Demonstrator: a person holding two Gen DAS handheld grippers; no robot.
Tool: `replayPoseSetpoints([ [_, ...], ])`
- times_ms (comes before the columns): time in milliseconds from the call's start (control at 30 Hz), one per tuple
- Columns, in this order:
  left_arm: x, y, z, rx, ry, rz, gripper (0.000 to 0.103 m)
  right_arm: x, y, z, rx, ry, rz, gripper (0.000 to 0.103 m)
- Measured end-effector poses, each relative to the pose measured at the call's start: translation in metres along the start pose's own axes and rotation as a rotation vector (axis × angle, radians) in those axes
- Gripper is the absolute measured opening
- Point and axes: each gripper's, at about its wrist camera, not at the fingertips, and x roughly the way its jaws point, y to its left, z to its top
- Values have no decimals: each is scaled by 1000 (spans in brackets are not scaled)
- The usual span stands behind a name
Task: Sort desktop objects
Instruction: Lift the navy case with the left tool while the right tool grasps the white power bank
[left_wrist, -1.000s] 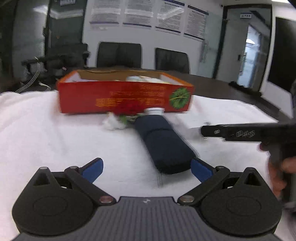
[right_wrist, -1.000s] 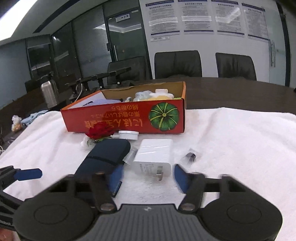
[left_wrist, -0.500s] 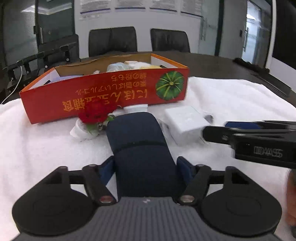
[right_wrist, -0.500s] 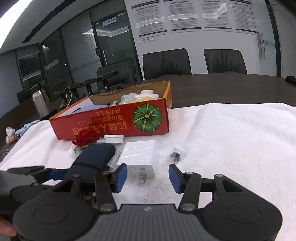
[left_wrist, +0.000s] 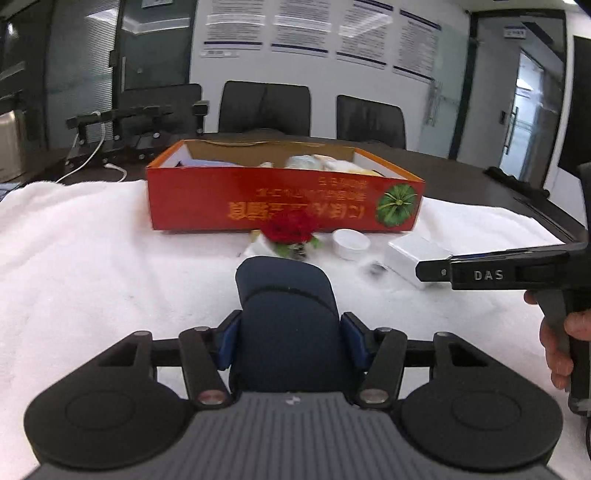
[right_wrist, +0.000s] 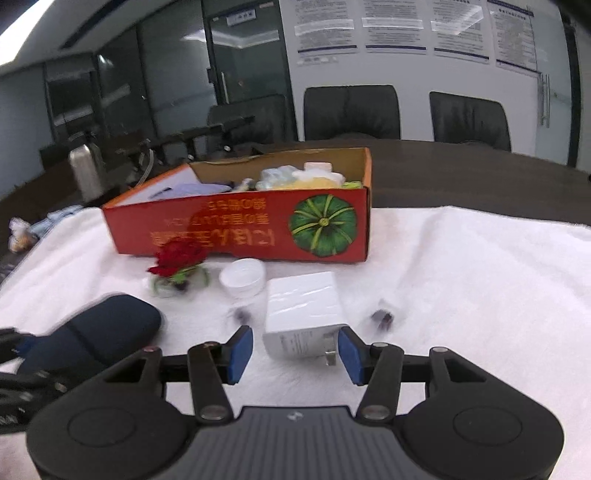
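- Red box is blocking the far side of the white cloth; rose, white cap and white charger are crowding the strip before it
- Cloth right of the charger is lying mostly free; only a small dark clip is sitting there

One red box, one navy case, one white charger, one rose, one cap

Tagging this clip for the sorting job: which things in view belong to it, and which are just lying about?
Job:
- dark blue soft oblong case, left gripper shut on it
- white plastic charger block, between the open right gripper pads
- red artificial rose
- white round lid
- red cardboard box

Lying about:
- steel flask
- black office chairs
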Motion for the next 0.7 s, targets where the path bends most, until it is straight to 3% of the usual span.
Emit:
replayPoseSetpoints([
  [100, 2, 3, -1, -28, 41, -26, 58, 18, 9, 11, -56, 27, -60, 54],
  [267, 4, 3, -3, -24, 48, -28, 60, 48, 1, 21, -70, 74, -44, 65],
  [367, 8, 3, -4, -26, 56, -25, 64, 53, 0, 22, -126, 52, -25, 64],
  [433, 10, 3, -5, -32, 48, -12, 78, 55, -1, 23, -141, 44, -6, 64],
  [467, 12, 3, -4, -32, 49, 0, 79, 56, 0, 23, -160, 37, 15, 64],
  [533, 15, 7, -4, -61, 49, -9, 79, 58, 1, 22, -231, 16, 55, 66],
  [600, 18, 9, -5, -87, 59, -31, 76, 60, 4, 26, -268, 3, 29, 77],
  [633, 18, 8, -6, -84, 54, -32, 68, 61, 5, 28, -269, -1, 31, 78],
  [700, 17, 4, -8, -56, 41, -14, 66, 64, 3, 31, -244, -1, 66, 75],
])
